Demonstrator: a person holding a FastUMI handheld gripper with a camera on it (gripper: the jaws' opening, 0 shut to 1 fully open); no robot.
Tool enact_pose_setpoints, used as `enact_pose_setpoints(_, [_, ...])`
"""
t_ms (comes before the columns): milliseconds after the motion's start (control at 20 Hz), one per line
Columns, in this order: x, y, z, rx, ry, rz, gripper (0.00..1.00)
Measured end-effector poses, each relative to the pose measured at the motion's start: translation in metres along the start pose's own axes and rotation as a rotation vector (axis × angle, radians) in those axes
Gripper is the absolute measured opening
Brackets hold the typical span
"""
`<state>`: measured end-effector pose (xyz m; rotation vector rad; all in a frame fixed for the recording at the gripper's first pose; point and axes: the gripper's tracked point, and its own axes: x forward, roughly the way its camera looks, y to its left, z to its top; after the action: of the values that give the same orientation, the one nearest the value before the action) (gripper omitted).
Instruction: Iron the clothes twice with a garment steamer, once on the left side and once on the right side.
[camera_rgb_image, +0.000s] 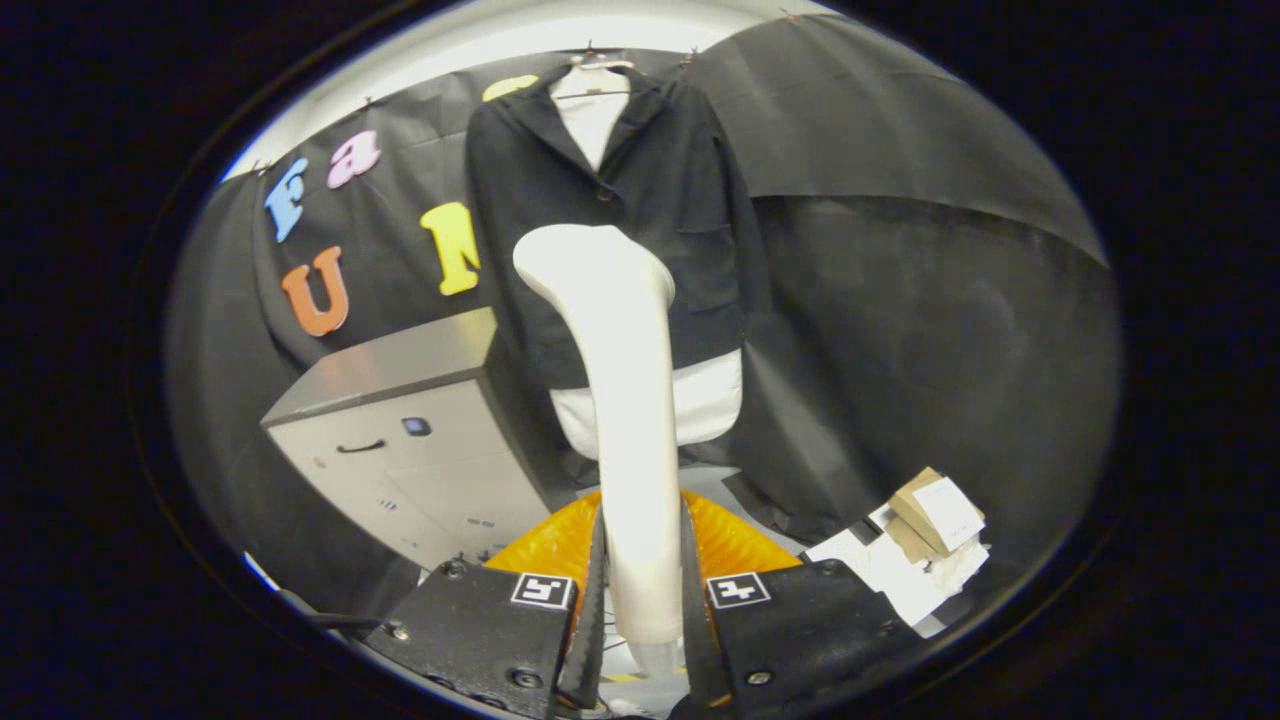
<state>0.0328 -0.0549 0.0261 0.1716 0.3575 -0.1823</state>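
Partly hidden jacket (660, 190); tool (640, 600) clamps steamer (625, 400).

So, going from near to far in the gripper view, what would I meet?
The tool shut on the white garment steamer, then the orange base → black jacket on its hanger → black cloth wall.

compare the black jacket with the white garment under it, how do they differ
The black jacket is dark and worn outermost; the white garment is pale and sits inside it. The jacket ends higher, while the white garment hangs out below its hem and shows at the open collar. Both hang on one hanger beyond the steamer, which the gripper is shut on.
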Motion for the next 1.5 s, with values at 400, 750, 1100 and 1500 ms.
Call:
enact_pose_setpoints(400, [-0.069,0.088,-0.063,-0.175,0.027,0.142,0.36])
enact_pose_setpoints(750, [-0.084,0.111,-0.124,-0.245,0.123,0.206,0.36])
enact_pose_setpoints(1100, [-0.086,0.104,-0.117,-0.219,0.112,0.185,0.36])
enact_pose_setpoints(1500, [-0.089,0.102,-0.113,-0.202,0.1,0.179,0.36])
